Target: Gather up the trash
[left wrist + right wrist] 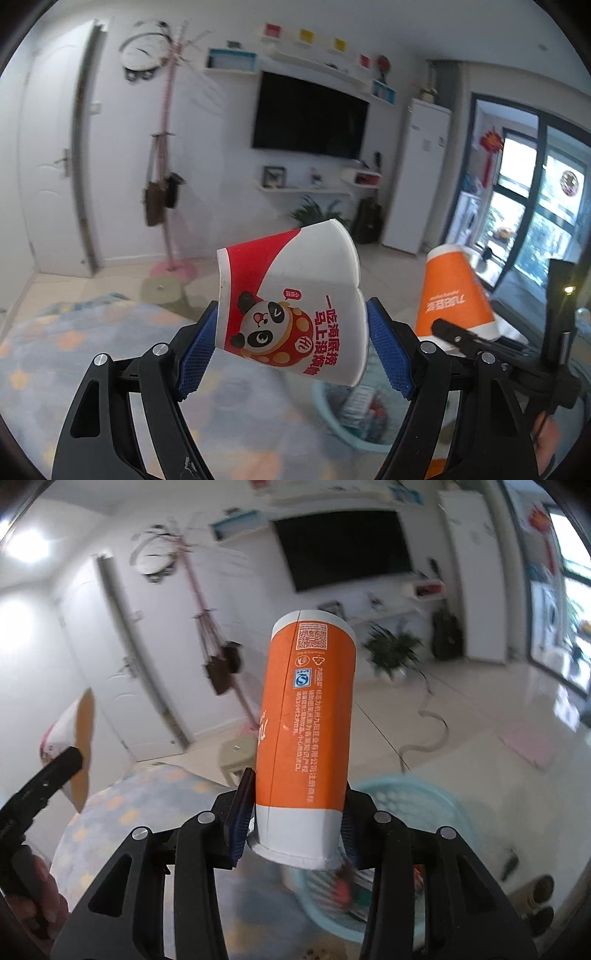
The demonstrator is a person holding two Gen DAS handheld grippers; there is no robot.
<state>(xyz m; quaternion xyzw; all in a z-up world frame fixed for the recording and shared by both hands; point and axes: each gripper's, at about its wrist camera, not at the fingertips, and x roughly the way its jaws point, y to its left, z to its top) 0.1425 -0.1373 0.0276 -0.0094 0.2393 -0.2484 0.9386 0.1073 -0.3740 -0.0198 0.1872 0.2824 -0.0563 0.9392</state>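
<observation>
The left gripper [291,339] has black linkage arms and blue textured pads [195,350]. The pads are closed against opposite sides of a crushed red-and-white paper cup with a panda print [291,306]. The cup lies tilted between the pads, its dented open rim toward the right pad and its base toward the left pad. It is held in the air above the patterned grey-blue rug [92,354].

The right gripper [295,823] is of the same build. Its pads clamp the white lower band of a tall orange paper cup with white printed text and a QR code [306,723]. This cup points away from the camera and leans slightly left; the rolled rim sits nearest the lens, the closed base farthest.

In the left wrist view, the orange cup [452,295] appears to the right of the panda cup, apart from it.

Below both grippers stands a light-blue round plastic basket [436,794] on the floor at the rug edge. It contains mixed litter, too blurred to identify. In the left wrist view the basket [325,402] lies directly beneath the panda cup.

Background: a wall-mounted black television [310,114], a pink coat stand [168,147] and a white door [55,155].
</observation>
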